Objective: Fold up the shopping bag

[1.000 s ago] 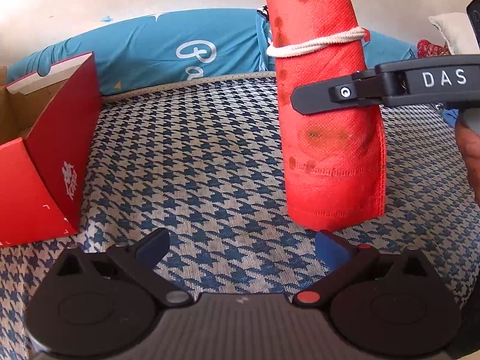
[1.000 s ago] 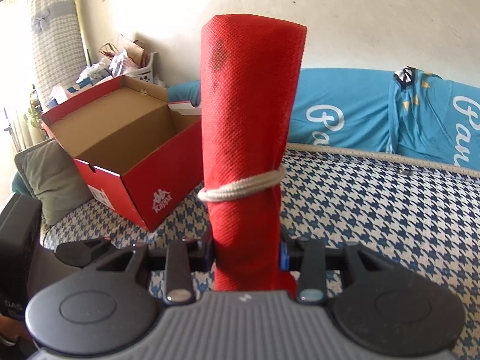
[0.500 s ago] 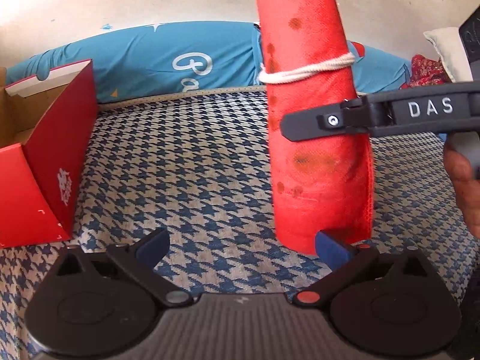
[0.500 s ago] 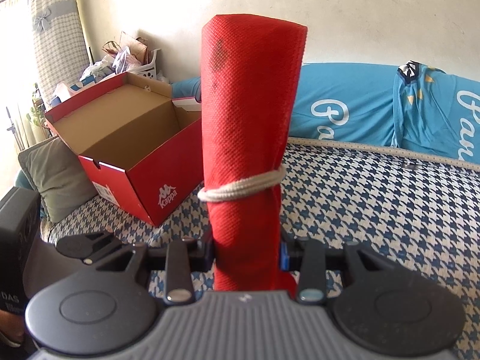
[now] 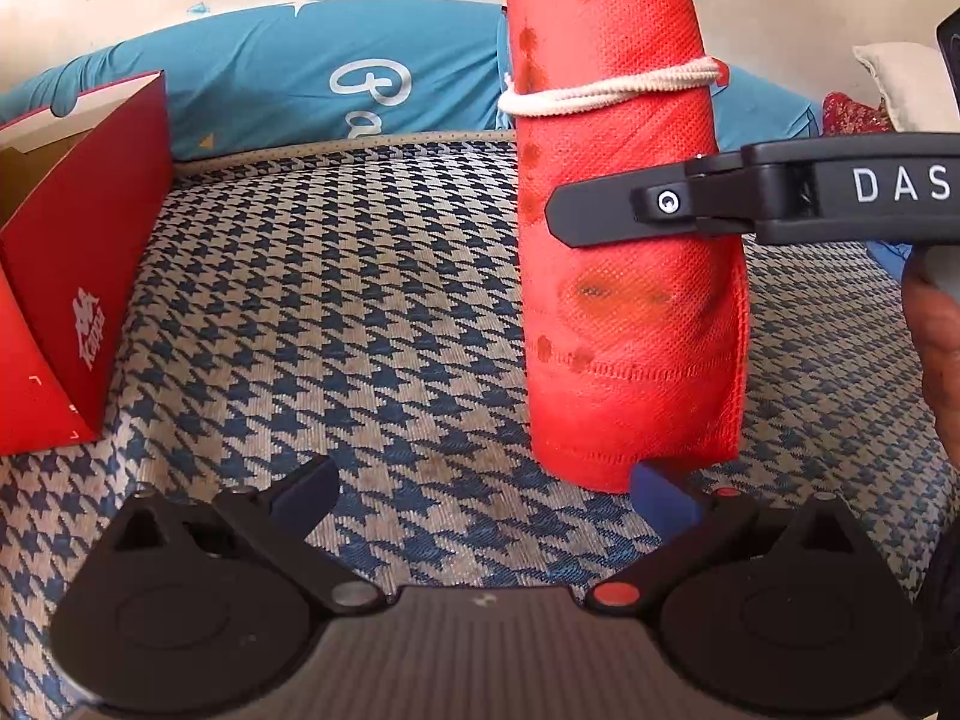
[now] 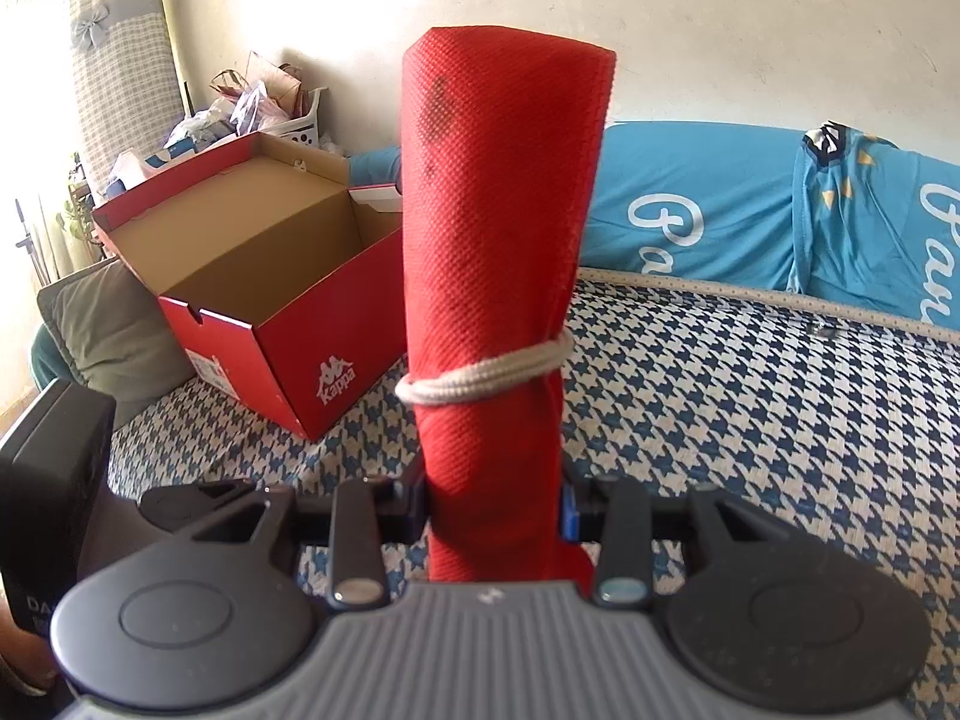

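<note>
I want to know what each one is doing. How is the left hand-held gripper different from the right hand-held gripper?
The right hand-held gripper is shut on the rolled red bag and holds it upright; the left hand-held gripper is open and holds nothing. The right one grips the roll below its white cord; the left one sits by the roll's bottom end. Both are black with blue pads.

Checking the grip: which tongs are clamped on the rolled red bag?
The right tongs, shut on the rolled red bag; the left tongs gape open, holding nothing.
</note>
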Demonstrator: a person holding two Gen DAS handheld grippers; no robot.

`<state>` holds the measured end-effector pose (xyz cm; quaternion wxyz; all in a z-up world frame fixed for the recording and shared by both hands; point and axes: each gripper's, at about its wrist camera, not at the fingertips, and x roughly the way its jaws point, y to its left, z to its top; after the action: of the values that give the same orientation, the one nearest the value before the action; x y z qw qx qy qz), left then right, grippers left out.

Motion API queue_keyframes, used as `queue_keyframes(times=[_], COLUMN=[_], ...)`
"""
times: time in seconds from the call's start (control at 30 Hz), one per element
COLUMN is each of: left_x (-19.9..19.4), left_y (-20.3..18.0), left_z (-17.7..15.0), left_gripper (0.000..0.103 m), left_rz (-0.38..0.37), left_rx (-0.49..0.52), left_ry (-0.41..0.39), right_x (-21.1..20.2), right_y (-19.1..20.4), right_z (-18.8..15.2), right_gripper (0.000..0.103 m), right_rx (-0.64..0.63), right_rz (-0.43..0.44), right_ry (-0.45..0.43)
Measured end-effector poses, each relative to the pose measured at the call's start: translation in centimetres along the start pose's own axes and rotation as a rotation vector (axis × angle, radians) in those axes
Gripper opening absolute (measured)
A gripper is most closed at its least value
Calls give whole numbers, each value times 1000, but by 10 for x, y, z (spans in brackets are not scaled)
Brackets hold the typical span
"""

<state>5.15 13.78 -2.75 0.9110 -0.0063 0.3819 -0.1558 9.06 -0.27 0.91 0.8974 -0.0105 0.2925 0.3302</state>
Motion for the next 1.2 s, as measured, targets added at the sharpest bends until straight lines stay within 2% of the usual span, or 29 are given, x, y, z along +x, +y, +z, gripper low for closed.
queue_keyframes(times=[0.17,0.33,0.53,0.67,0.9,1.1,1.2], left_x=[-5,-10,-18,-22,-36,-41,-41], left_y=[1,10,21,23,15,6,1], left_z=[1,3,2,1,-4,-7,-10], left_gripper=[103,103,103,103,103,103,103], left_rz=[6,7,12,2,-89,-192,-213], left_rx=[0,-33,-54,-52,5,84,128], left_ry=[-20,-52,-99,-127,-173,-167,-141], right_x=[-6,-21,-38,-41,-43,-45,-45], right_y=[4,16,37,42,48,42,39], right_z=[0,-1,-16,-32,-69,-90,-101], right_gripper=[36,36,36,36,36,36,36], right_rx=[-34,-171,-446,-592,-907,-1049,-1126], right_rz=[-7,-64,-232,-341,-522,-611,-650], right_ry=[-15,-99,-186,-184,-163,-157,-158])
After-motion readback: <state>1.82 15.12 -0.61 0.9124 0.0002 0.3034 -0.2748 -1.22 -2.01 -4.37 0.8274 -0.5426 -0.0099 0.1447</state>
